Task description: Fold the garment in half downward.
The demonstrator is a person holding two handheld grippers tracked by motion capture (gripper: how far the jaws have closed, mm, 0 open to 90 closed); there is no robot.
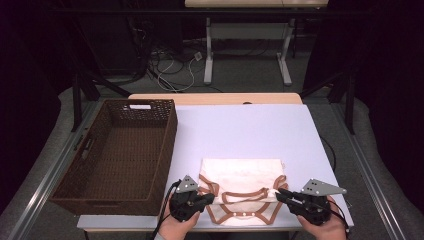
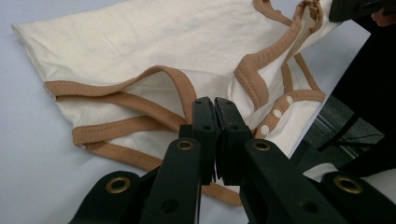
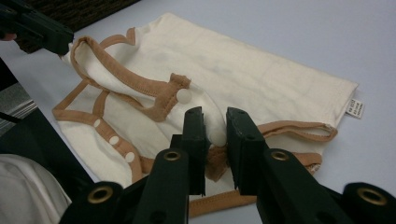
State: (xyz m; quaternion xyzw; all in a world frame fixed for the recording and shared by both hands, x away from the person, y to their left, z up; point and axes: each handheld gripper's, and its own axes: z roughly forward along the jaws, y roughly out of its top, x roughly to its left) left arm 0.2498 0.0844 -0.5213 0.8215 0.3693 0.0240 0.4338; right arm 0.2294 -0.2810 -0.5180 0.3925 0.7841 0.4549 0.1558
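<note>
A cream baby bodysuit [image 1: 242, 172] with tan trim lies flat on the white table [image 1: 250, 125], near its front edge. My left gripper [image 1: 212, 198] is at the garment's near left corner; in the left gripper view its jaws [image 2: 215, 105] are pressed shut on the trimmed edge of the bodysuit [image 2: 163, 42]. My right gripper [image 1: 278, 193] is at the near right corner. Its jaws [image 3: 215, 119] stand slightly apart with a fold of the bodysuit [image 3: 243, 74] pinched between them. Both held corners are raised a little. White snap buttons [image 3: 113, 140] line the bottom flap.
A large brown wicker basket [image 1: 171, 142] stands on the left of the table, close to the garment's left side. The table's front edge runs just under both hands. A small label [image 3: 356, 108] sticks out of the bodysuit's far corner.
</note>
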